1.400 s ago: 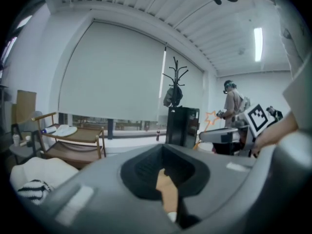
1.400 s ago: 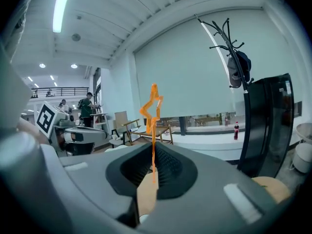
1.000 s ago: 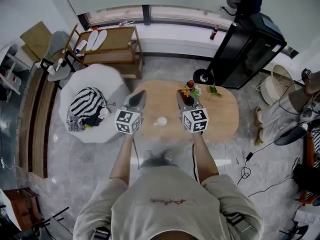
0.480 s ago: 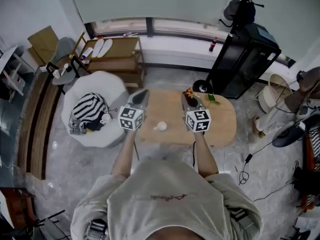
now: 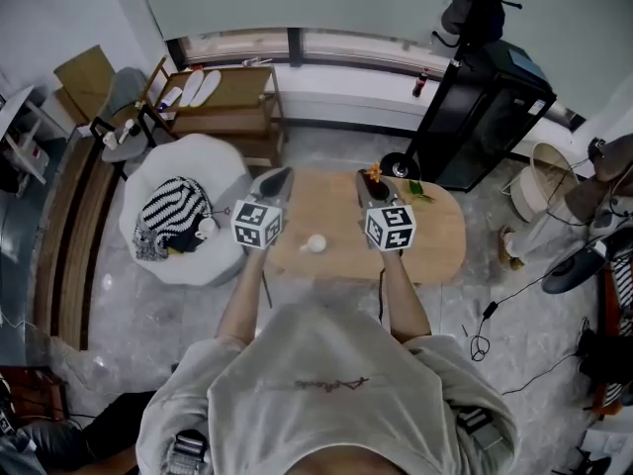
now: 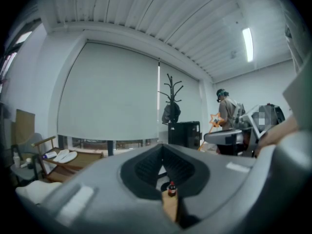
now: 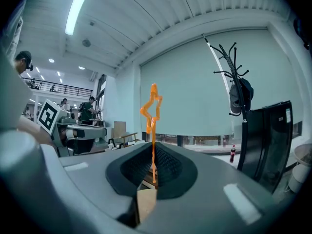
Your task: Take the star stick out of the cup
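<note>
The orange star stick (image 7: 151,107) stands upright between the jaws of my right gripper (image 7: 153,152), which is shut on its thin stem. In the head view the star stick (image 5: 374,173) pokes out past the right gripper (image 5: 366,179) over the far side of the oval wooden table (image 5: 440,234). A small white cup (image 5: 316,242) sits on the table between the two grippers, apart from the stick. My left gripper (image 5: 282,174) hovers over the table's left end, shut with nothing in it. From the left gripper (image 6: 162,152) view the star stick (image 6: 214,119) shows at the right.
A black cabinet (image 5: 485,107) and a coat rack (image 7: 234,77) stand at the back right. A white beanbag (image 5: 223,166) with striped cloth is left of the table, a wooden rack (image 5: 223,97) behind it. Green leaves (image 5: 416,190) lie on the table.
The right gripper keeps its hold on the star stick. The head view has pulled back a little, and both grippers sit slightly farther over the table.
</note>
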Demonstrator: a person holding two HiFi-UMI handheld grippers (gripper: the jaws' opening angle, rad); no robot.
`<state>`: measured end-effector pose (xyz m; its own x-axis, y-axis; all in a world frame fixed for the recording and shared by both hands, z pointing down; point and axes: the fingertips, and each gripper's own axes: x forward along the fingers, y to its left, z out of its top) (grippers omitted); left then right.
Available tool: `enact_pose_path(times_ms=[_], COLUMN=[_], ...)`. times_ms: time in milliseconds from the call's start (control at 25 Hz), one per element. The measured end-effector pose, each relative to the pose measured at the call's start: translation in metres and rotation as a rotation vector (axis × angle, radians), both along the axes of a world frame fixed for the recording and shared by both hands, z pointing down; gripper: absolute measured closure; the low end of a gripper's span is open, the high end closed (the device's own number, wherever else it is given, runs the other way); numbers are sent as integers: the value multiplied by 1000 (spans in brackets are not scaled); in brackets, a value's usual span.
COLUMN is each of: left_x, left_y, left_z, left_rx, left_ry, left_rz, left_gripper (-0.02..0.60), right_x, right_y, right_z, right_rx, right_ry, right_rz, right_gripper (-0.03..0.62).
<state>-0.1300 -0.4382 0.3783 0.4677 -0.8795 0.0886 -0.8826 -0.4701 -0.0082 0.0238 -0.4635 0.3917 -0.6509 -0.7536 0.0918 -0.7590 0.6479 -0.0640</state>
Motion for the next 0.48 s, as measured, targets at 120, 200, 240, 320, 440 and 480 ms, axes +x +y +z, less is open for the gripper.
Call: enact_pose_path(times_ms=[120,200,240,320,440,480], left_x=[4,6,7,11,14,15], left_y=[-2,-3,-3,-2,-2,-2], left_z=[1,2,3,5,9,9], left_rx=[-5,-6,-8,-12,-14,-13], left_ry=[-6,-9,-8,-9,-9,-8], left_rz=[5,7,7,9,12,13], left_gripper=[580,580,580,580,580,580], right_x=[2,3,3,5,6,6], right_y=[-1,-2,-1,-1,-2,-2], right_z=[0,3,4,7,9,9], right_rx=[-2,-4,-7,-10,-10,-9], right_ry=[0,0,0,-2,-3,-2], right_rz=[-2,-4,-6,-6,-7,-7], right_gripper=[578,577,577,578,578,577])
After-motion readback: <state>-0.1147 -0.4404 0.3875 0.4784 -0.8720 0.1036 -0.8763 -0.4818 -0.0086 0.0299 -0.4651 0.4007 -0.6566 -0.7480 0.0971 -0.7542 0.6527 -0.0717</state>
